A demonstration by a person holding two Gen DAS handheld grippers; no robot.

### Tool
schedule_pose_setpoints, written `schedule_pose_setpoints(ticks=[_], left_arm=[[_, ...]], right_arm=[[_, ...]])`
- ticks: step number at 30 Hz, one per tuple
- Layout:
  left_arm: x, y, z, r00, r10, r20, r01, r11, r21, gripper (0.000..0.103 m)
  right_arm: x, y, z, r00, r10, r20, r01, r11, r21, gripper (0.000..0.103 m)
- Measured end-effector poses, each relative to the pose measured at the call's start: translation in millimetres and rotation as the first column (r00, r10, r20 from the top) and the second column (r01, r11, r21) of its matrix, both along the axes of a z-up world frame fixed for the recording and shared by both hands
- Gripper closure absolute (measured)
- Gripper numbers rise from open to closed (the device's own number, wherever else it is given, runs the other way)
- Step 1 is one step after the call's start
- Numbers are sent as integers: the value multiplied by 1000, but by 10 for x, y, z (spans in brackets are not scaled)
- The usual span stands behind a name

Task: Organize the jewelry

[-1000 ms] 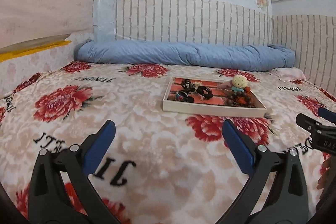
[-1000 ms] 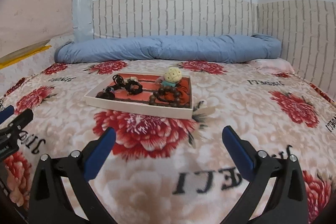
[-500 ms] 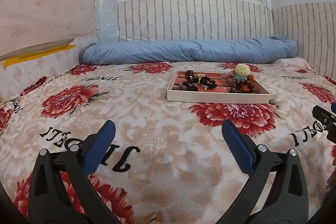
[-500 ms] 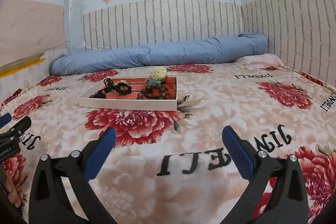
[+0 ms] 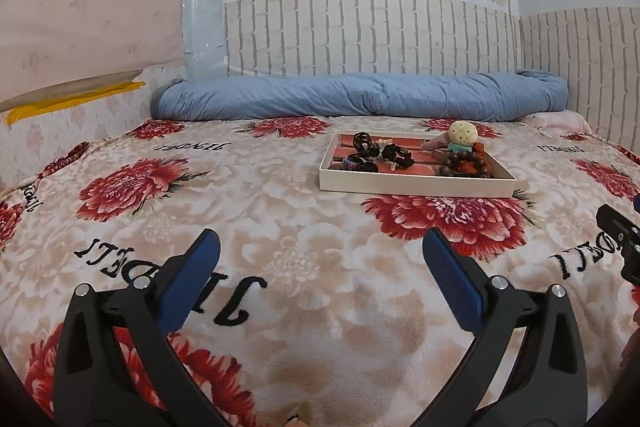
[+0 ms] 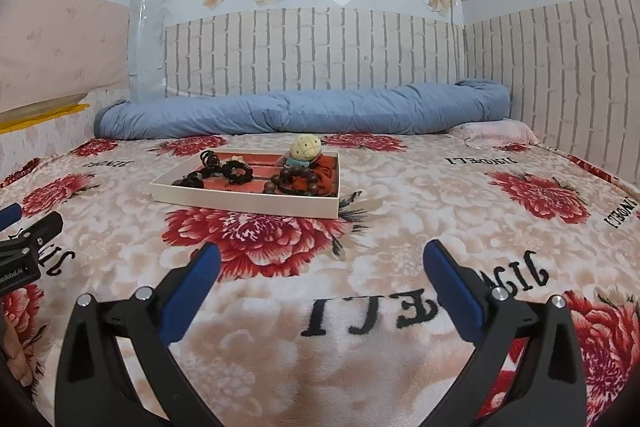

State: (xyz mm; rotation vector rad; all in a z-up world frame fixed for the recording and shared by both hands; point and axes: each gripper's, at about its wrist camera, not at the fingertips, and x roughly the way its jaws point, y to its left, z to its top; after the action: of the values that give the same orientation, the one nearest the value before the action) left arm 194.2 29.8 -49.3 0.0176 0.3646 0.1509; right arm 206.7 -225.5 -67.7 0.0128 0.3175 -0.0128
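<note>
Jewelry fills a white tray (image 5: 416, 185) out on the floral blanket (image 5: 260, 211), well ahead of me — black hair ties (image 5: 396, 155) toward its left, a dark bead bracelet (image 5: 464, 163) and a small round-headed doll (image 5: 462, 135) toward its right. My left gripper (image 5: 320, 263) hangs with fingers spread wide, holding nothing; my right gripper (image 6: 320, 267) is likewise spread and empty — both near the blanket's front.

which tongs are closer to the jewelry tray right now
Neither clearly. The tray lies ahead and to the right of the left tongs, and ahead and to the left of the right tongs. Both are open, well short of it over the blanket.
</note>
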Motion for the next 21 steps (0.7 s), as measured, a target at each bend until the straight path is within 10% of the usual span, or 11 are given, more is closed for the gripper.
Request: schedule_pose_setpoints(ticks=[21], left_arm=[[9,24,-17,1000,-9,-7,9,1000,-7,5]], right_arm=[[2,-11,0,1000,1,0,-1,1000,-2,4]])
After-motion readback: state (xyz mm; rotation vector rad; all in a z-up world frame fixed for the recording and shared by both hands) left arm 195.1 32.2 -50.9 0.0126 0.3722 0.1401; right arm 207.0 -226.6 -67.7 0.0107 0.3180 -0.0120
